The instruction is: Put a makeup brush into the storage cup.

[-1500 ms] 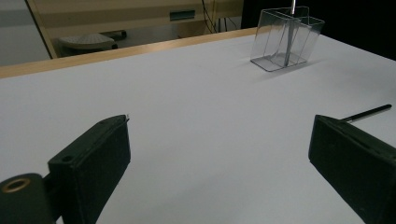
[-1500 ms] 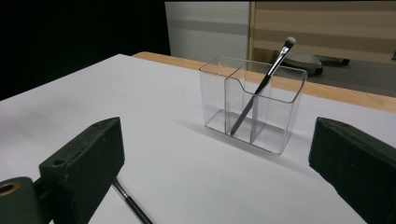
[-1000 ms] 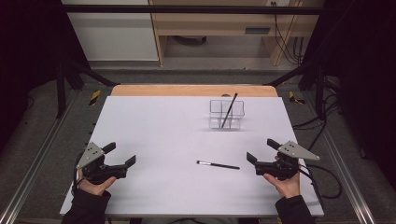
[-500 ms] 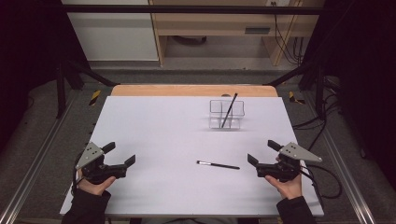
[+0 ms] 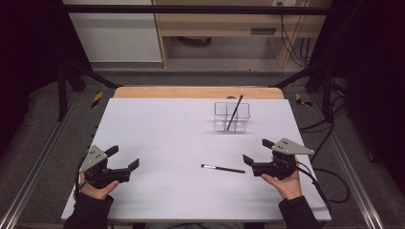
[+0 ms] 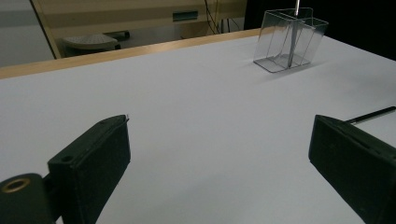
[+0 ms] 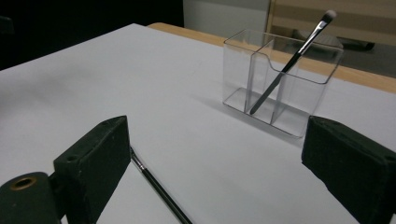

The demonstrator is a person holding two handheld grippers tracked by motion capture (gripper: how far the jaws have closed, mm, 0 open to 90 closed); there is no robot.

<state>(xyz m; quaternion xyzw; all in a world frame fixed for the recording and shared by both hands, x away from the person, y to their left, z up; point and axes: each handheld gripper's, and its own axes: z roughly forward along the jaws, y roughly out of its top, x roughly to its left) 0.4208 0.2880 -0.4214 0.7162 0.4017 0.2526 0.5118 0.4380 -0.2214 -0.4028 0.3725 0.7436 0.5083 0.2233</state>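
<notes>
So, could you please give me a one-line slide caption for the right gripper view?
Open right gripper above a loose brush on the white table, facing a clear organizer holding another brush.

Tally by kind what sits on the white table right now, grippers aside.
Brushes: 2, one lying flat on the table, one leaning in the holder.
Clear holders: 1.
Total: 3.

1 high camera above the table [image 5: 157, 143], 2 low jaw-mounted views, all sharing the clear organizer [image 5: 231, 116].
</notes>
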